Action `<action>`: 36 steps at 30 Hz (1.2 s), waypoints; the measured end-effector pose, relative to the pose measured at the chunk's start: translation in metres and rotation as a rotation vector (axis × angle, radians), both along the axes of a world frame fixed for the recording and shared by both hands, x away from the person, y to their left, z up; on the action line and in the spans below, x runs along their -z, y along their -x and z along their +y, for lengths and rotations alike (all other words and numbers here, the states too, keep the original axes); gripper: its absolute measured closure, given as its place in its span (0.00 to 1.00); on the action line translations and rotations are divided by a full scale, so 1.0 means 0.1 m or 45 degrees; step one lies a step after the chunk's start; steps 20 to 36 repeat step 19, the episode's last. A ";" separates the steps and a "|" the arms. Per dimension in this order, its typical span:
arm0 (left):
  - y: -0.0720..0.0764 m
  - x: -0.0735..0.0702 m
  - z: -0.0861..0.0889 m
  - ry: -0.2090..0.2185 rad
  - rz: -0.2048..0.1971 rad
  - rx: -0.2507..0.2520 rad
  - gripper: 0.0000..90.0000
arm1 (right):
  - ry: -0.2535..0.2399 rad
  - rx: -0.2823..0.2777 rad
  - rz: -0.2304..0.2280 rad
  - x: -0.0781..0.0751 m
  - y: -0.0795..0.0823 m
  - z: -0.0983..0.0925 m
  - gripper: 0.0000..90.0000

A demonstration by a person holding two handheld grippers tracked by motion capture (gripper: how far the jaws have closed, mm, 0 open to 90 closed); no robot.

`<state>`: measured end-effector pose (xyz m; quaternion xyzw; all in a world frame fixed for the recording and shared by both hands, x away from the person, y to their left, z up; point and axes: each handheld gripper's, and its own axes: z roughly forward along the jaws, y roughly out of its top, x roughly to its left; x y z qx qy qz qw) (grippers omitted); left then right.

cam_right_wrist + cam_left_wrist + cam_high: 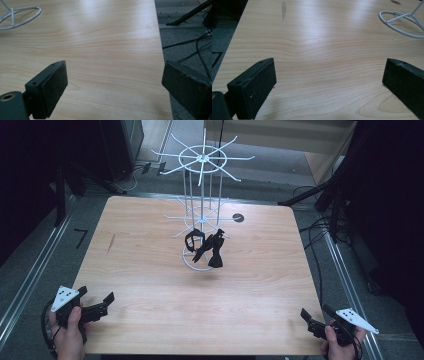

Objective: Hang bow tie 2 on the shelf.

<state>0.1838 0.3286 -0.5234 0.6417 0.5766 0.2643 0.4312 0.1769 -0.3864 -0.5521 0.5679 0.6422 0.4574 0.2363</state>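
Observation:
A white wire display stand [201,195] rises from the middle of the wooden table [150,285], with spoke arms at two levels. Black bow ties [207,247] hang from its lower arms, just above the ring base [402,23] [18,15]. My left gripper [95,301] rests at the table's near left corner, held in a hand, jaws wide apart with bare wood between them [329,77]. At the near right corner my right gripper [316,312] is likewise open over the table's right edge [115,80], nothing between its jaws.
A small dark round mark [238,217] lies on the table behind the stand. Cables [320,227] trail on the grey floor to the right. Dark stands and equipment flank the table on both sides. Metal rails [30,275] run along the floor at left.

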 end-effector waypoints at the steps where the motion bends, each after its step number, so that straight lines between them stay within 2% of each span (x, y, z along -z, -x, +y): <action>1: 0.00 0.00 0.00 -0.001 0.001 0.000 0.00 | 0.000 0.000 0.000 0.00 0.00 0.00 0.07; 3: 0.00 0.00 0.00 -0.001 0.000 0.001 0.00 | -0.001 -0.004 0.000 0.00 0.02 -0.01 0.07; 4: 0.00 0.00 0.00 -0.001 0.000 0.001 0.00 | 0.025 -0.011 0.012 0.03 0.03 -0.01 0.07; 7: 0.00 0.00 0.00 0.000 -0.001 0.001 0.00 | 0.054 -0.021 0.027 0.06 0.03 0.01 0.08; 8: 0.00 0.00 0.00 0.003 -0.003 0.000 0.00 | 0.062 -0.009 0.011 0.05 0.04 0.02 0.09; 36: 0.00 0.00 0.01 0.018 -0.003 -0.002 0.00 | 0.051 0.002 0.014 0.04 0.03 0.02 0.09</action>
